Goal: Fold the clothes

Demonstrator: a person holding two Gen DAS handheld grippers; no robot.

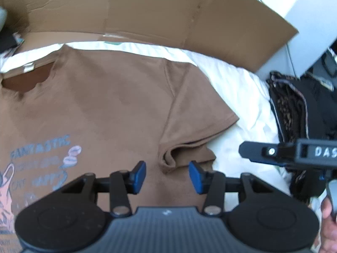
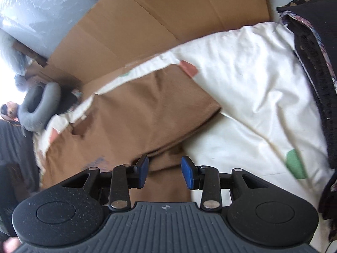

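Note:
A brown t-shirt (image 1: 109,109) with a pale blue and pink print (image 1: 38,164) lies spread front-up on a white bed cover (image 1: 242,97). Its right sleeve (image 1: 195,113) lies flat, with a small crumple at the armpit (image 1: 174,158). My left gripper (image 1: 167,174) is open and empty, just above the shirt below that crumple. My right gripper (image 2: 165,171) is open and empty, hovering over the shirt's side edge (image 2: 168,154); the shirt (image 2: 130,113) stretches away to the left in that view. The right gripper's body shows in the left wrist view (image 1: 294,151).
A flattened cardboard box (image 1: 147,8) stands along the bed's far edge. A pile of dark, leopard-print clothes (image 1: 294,109) lies at the right of the bed, also in the right wrist view (image 2: 316,67). A grey neck pillow (image 2: 40,107) lies at the far left.

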